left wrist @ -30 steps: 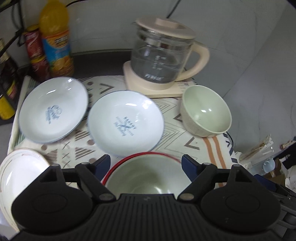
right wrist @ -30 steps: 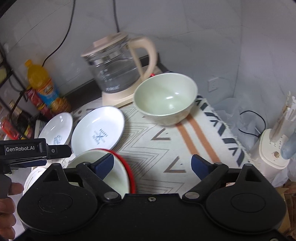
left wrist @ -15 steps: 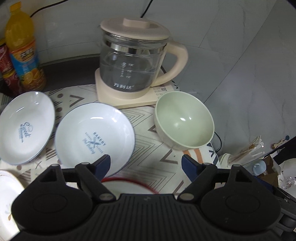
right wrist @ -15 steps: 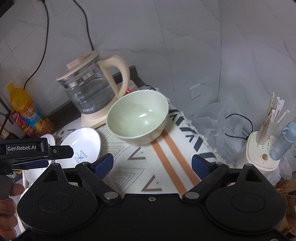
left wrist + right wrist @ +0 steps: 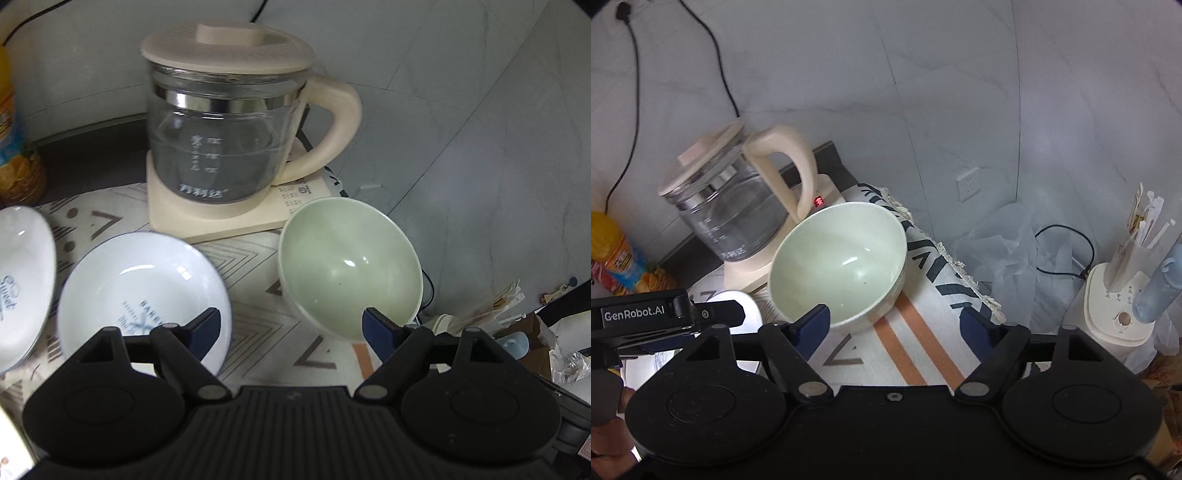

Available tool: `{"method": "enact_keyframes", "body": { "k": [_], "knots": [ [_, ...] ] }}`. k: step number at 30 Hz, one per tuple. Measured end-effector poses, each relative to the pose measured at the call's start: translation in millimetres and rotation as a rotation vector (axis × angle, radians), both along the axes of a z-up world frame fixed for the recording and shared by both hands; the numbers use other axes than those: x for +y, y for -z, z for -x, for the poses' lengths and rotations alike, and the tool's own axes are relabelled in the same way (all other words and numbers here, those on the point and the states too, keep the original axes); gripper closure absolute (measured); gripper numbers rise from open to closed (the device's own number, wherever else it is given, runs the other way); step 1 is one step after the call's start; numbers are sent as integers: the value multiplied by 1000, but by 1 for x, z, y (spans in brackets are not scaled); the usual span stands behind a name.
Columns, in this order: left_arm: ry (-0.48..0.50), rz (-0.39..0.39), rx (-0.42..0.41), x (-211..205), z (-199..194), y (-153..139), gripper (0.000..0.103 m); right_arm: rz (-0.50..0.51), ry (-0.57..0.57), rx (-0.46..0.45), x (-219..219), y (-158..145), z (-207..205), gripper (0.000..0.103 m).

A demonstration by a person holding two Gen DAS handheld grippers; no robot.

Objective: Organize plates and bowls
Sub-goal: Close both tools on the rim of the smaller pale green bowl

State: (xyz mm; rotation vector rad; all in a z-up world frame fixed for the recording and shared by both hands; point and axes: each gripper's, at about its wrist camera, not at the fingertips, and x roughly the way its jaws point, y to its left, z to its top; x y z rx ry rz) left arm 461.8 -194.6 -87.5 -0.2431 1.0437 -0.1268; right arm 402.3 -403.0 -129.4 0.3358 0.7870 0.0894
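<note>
Both grippers neared green bowl [image 5: 351, 266]

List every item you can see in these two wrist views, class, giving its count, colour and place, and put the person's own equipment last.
Green bowl: 1, pale green, upright on the patterned mat, right of the plates.
White plates: 2, white with blue print, on the mat at left; one cut by the frame edge.
Kettle: 1, clear glass with cream lid and handle, on its cream base behind the dishes.
Patterned mat: 1, white with grey and orange lines, under the dishes.
Juice bottle: 1, orange, far left.
Wall socket: 1, white, on the wall.
Straw holder: 1, cream, far right.
Left gripper: 1, black with blue pads, open.
Right gripper: 1, black with blue pads, open.
</note>
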Motion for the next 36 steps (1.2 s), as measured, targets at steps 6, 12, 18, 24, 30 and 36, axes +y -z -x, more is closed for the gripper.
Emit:
{"method": "enact_keyframes", "body": {
  "k": [6, 12, 18, 24, 30, 36],
  "knots": [
    [8, 22, 4, -11, -19, 17, 22, -19, 22, 27, -3, 14, -19, 39],
    [-28, 19, 24, -17, -36, 34, 25, -42, 34, 64, -2, 30, -39, 46],
    [-53, 27, 63, -16, -51, 52, 48, -67, 46, 92, -1, 39, -55, 55],
    [-71, 44, 126, -16, -59, 71, 82, -86, 49, 146, 6, 56, -76, 66],
    [-84, 35, 132, -14, -52, 63, 89, -68, 16, 152, 15, 59, -78, 85],
    [-76, 34, 116, -15, -38, 50, 89, -65, 28, 150, 15, 53, -66, 86]
  ]
}}
